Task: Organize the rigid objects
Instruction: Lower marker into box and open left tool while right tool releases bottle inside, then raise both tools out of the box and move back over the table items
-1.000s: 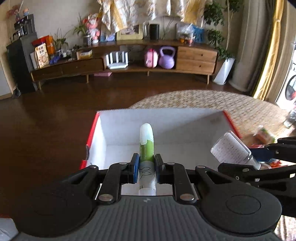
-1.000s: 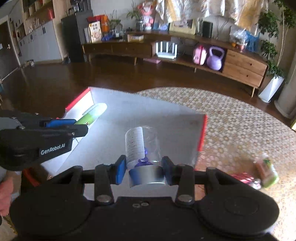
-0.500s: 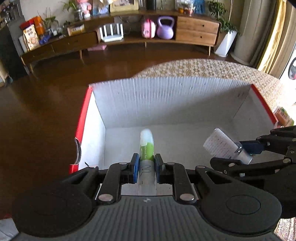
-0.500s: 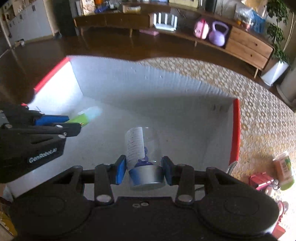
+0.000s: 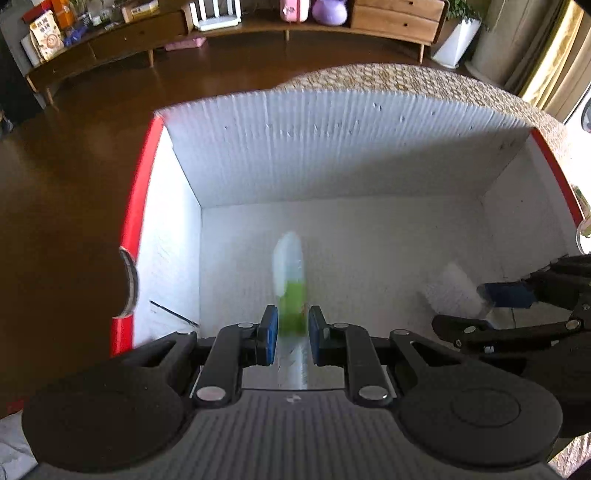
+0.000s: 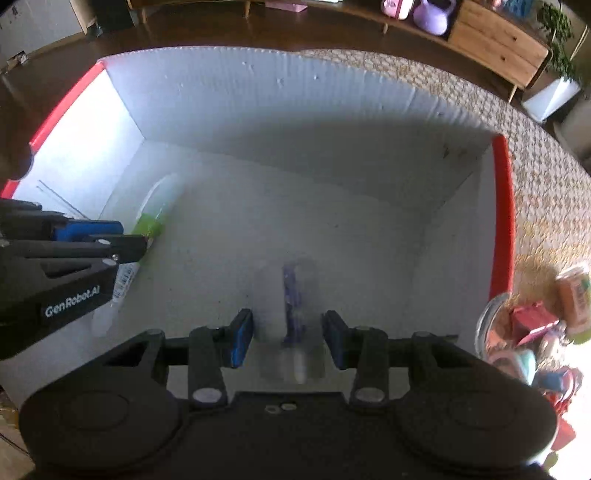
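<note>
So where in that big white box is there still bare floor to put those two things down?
Nearly all of the box floor is bare: the wide stretch between the green-and-white tube and the clear bottle, and back to the far wall. It is crowded outside, by the right red edge, where small packages are piled.

A dark brown wooden floor point(image 5: 74, 155) fills the room beyond the round table with its woven beige covering point(image 6: 535, 177). Against the far wall runs a long low wooden sideboard point(image 5: 140, 35) with drawers at its right end. On its lower shelf sit a purple kettlebell point(image 6: 432, 14), a pink rounded case point(image 5: 291, 9) beside it, and a white slatted rack point(image 5: 218, 16). A printed snack bag point(image 5: 46, 38) leans at the left end. A white planter point(image 5: 456, 46) stands on the floor near yellow curtains point(image 5: 550, 62).
</note>
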`<state>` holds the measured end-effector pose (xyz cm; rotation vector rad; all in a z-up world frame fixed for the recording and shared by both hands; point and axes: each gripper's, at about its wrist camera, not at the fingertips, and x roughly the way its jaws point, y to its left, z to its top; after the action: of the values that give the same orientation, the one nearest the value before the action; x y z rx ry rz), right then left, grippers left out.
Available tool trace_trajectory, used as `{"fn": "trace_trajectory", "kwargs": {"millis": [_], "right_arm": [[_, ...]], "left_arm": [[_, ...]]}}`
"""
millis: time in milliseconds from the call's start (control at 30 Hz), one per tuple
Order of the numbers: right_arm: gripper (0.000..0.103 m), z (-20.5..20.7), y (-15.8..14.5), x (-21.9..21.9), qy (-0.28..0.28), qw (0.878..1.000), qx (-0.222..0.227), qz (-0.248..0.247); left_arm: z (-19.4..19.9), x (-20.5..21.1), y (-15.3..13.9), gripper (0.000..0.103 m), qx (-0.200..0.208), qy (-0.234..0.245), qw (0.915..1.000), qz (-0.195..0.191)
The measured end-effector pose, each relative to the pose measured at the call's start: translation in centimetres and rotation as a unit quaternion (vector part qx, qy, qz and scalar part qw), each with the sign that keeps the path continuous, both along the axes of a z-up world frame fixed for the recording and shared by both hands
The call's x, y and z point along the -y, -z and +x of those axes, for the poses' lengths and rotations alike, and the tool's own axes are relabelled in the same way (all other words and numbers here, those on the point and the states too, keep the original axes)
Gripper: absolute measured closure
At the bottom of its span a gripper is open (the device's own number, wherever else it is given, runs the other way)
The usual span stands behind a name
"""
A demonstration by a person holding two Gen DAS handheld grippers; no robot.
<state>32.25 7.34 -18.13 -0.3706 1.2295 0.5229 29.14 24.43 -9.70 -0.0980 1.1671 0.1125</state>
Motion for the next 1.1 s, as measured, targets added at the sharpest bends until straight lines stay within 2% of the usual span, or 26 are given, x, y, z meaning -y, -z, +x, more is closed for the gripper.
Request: {"fn": "trace_trajectory", "kwargs": {"millis": [200, 300, 400, 600, 700, 767, 1000, 1100], "right_arm": [[0.059, -1.1, 0.2, 0.5, 0.023, 1.0, -0.018, 0.006], [0.058, -2.1, -0.3, 0.5, 0.023, 1.0, -0.006, 0.011], [0.051, -2.5, -1.0, 1.4, 0.032, 0.999, 0.003, 0.025], [0.048, -4.1, -3.6, 3.2, 0.03, 0.997, 0.016, 0.064], [0.043, -5.4, -5.1, 4.3, 0.023, 0.996, 0.028, 0.082], [0.039, -5.6, -5.9, 4.4, 0.02, 0.995, 0.041, 0.085], [0.039, -7.3, -8.7, 5.7, 0.013, 0.991, 0.067, 0.113], [0.036, -8.4, -9.9, 6.6, 0.013, 0.988, 0.077, 0.131]], "left_arm": [[-0.4, -0.1, -0.2, 0.086, -0.002, 0.001, 0.9999, 0.012], [-0.7, -0.3, -0.4, 0.086, 0.004, -0.004, 0.9999, 0.01], [-1.2, -0.4, -0.8, 0.086, 0.015, -0.007, 0.9999, 0.0], [-1.8, 0.0, -1.8, 0.086, 0.033, -0.017, 0.9993, 0.003], [-2.5, 0.4, -2.5, 0.086, 0.045, -0.022, 0.9987, 0.003], [-3.1, 0.9, -3.1, 0.085, 0.052, -0.024, 0.9983, 0.014], [-5.3, 2.4, -5.4, 0.085, 0.081, -0.023, 0.9958, 0.036], [-6.2, 3.3, -6.6, 0.085, 0.099, -0.021, 0.9938, 0.046]]}}
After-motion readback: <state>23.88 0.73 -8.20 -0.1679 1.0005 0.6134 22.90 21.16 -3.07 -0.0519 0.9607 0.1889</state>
